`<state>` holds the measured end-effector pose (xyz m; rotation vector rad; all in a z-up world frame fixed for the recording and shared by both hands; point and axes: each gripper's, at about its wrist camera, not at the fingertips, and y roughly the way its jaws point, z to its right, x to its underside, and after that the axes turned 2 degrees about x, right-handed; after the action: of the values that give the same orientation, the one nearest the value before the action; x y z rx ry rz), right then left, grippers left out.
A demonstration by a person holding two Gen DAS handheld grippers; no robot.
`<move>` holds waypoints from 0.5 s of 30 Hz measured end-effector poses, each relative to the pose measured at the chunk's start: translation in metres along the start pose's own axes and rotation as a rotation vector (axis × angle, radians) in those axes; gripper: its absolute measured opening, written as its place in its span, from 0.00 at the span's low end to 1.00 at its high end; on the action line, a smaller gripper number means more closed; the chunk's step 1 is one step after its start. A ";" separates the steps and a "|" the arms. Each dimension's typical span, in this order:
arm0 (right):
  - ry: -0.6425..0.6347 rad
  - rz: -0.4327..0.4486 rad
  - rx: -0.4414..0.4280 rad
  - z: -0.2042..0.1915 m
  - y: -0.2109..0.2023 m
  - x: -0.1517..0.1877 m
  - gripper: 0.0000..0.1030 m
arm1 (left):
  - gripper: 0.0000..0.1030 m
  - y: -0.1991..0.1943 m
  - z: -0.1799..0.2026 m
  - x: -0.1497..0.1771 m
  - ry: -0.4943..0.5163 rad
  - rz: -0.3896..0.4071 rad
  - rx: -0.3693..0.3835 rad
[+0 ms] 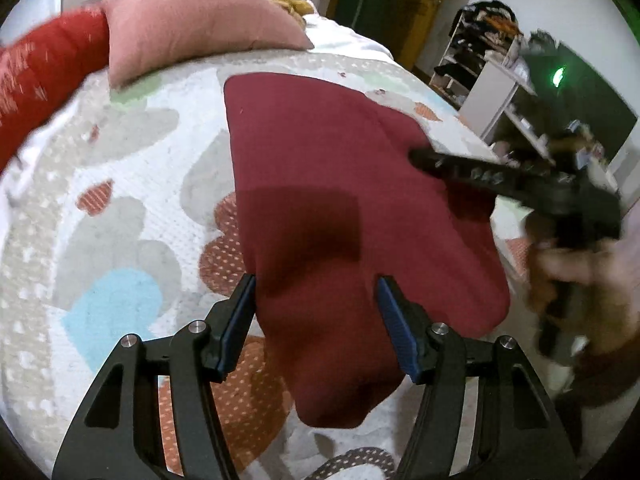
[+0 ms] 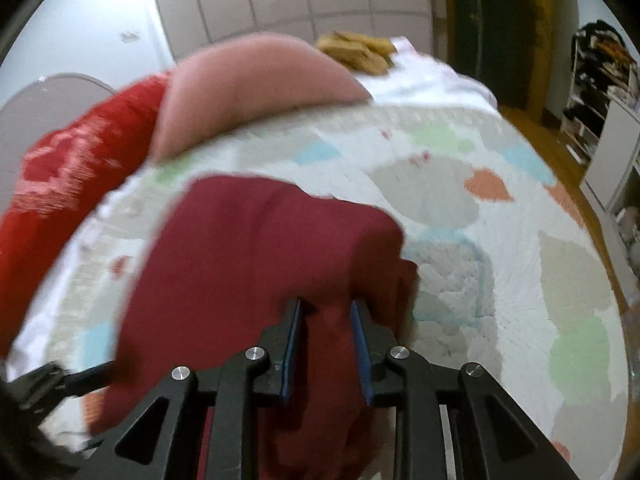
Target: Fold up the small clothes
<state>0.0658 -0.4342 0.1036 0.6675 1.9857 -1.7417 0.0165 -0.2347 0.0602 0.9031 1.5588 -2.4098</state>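
Note:
A dark red garment (image 1: 320, 168) lies spread on the patterned bedspread (image 1: 132, 200). My left gripper (image 1: 316, 292) is open just above the garment's near edge, with nothing between its fingers. My right gripper (image 2: 325, 312) has its jaws partly closed, with a fold of the dark red garment (image 2: 248, 248) between them; the view is blurred by motion. In the left wrist view the right gripper (image 1: 420, 157) reaches in from the right over the garment's right edge, held by a hand.
A pink pillow (image 1: 192, 20) and a red pillow (image 1: 36, 72) lie at the bed's far left. A yellow-brown cloth (image 2: 356, 50) sits at the far edge. White shelves (image 1: 492, 92) with clutter stand to the right of the bed.

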 end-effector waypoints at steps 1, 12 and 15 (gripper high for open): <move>0.022 0.003 -0.012 0.006 0.007 0.000 0.24 | 0.66 0.002 -0.004 -0.001 -0.028 -0.009 0.011; -0.014 0.071 -0.089 -0.006 -0.062 0.033 0.26 | 0.66 -0.002 0.008 0.006 -0.013 0.022 -0.050; -0.054 0.083 -0.054 -0.014 -0.066 0.050 0.26 | 0.66 -0.003 0.011 0.008 -0.008 0.032 -0.076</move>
<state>-0.0135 -0.4228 0.1285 0.6676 1.9339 -1.6349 0.0039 -0.2417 0.0610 0.8962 1.6086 -2.3131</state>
